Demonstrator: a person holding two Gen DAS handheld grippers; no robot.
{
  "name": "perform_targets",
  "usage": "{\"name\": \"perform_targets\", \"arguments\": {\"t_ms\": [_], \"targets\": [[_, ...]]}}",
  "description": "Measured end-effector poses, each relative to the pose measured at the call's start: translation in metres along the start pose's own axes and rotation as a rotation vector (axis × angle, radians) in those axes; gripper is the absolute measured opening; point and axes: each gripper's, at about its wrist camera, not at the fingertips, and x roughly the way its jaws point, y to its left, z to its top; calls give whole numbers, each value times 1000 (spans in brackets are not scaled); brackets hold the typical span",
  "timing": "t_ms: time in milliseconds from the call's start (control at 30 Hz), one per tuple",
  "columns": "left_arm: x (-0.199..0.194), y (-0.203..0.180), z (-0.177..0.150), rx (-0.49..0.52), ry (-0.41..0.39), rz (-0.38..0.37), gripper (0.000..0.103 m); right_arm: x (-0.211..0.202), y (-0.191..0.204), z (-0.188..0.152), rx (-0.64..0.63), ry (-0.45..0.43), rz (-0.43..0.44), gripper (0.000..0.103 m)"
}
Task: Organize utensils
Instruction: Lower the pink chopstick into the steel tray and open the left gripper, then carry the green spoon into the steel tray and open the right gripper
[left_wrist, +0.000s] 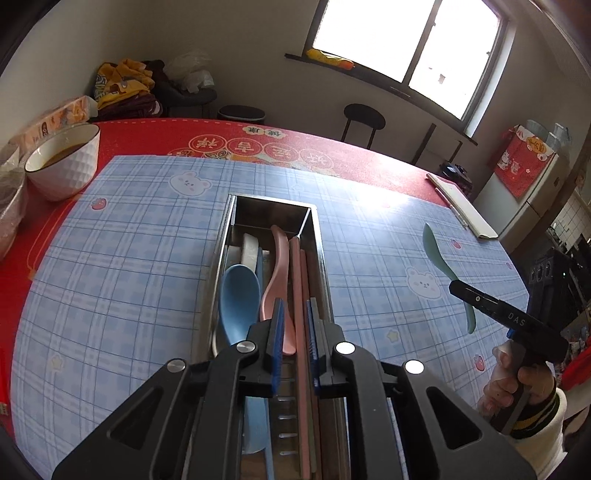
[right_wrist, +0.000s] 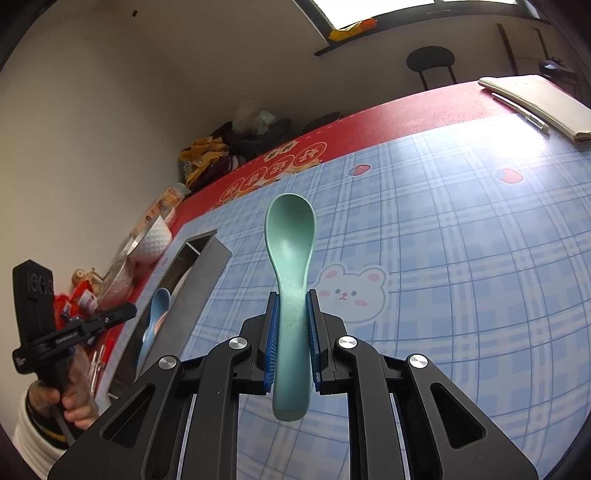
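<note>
Above the tray (left_wrist: 317, 236), "DAS"-marked right tool (right_wrist: 292, 295) clamped on green spoon (right_wrist: 290, 236); left tool (left_wrist: 295, 308) narrowly parted, empty.

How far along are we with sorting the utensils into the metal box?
Done: blue spoon, pink spoon and chopsticks lie in the metal box. In hand: right gripper clamps the green spoon above the mat. Left: boxing it. Left gripper holds nothing.
</note>
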Motion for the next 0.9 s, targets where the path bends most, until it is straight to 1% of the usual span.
{"name": "perform_targets", "arguments": {"t_ms": [133,167,233,300,333,433,533,600,633,700,733,800,900], "targets": [[-23,7,-20,96,-56,28,24,4,7,-2,-21,-2,-23,14],[-28,10,-25,115,-68,34,28,4,9,-2,-26,-3,-36,14],[-36,17,-35,139,-80,38,32,5,11,-3,-29,0,-78,14],[-42,24,-42,146,-86,25,38,6,17,-4,-37,0,-119,14],[-45,29,-45,148,-91,20,39,5,20,-6,-39,-4,-134,14],[-50,38,-51,156,-98,8,44,5,33,-10,1,7,-98,14],[-53,44,-54,160,-114,-9,50,8,65,-14,-35,15,-83,14],[-56,48,-56,159,-126,-29,59,13,89,-17,-47,31,-52,14],[-57,49,-56,157,-131,-39,61,16,101,-18,-51,38,-40,14],[-60,52,-58,161,-140,-52,70,23,125,-22,-63,56,-23,14],[-62,53,-58,164,-148,-56,73,28,136,-25,-69,68,-16,14],[-67,56,-59,169,-166,-64,85,37,158,-31,-78,94,-13,14],[-77,65,-57,163,-188,-72,93,49,182,-41,-74,113,-32,14]]}}
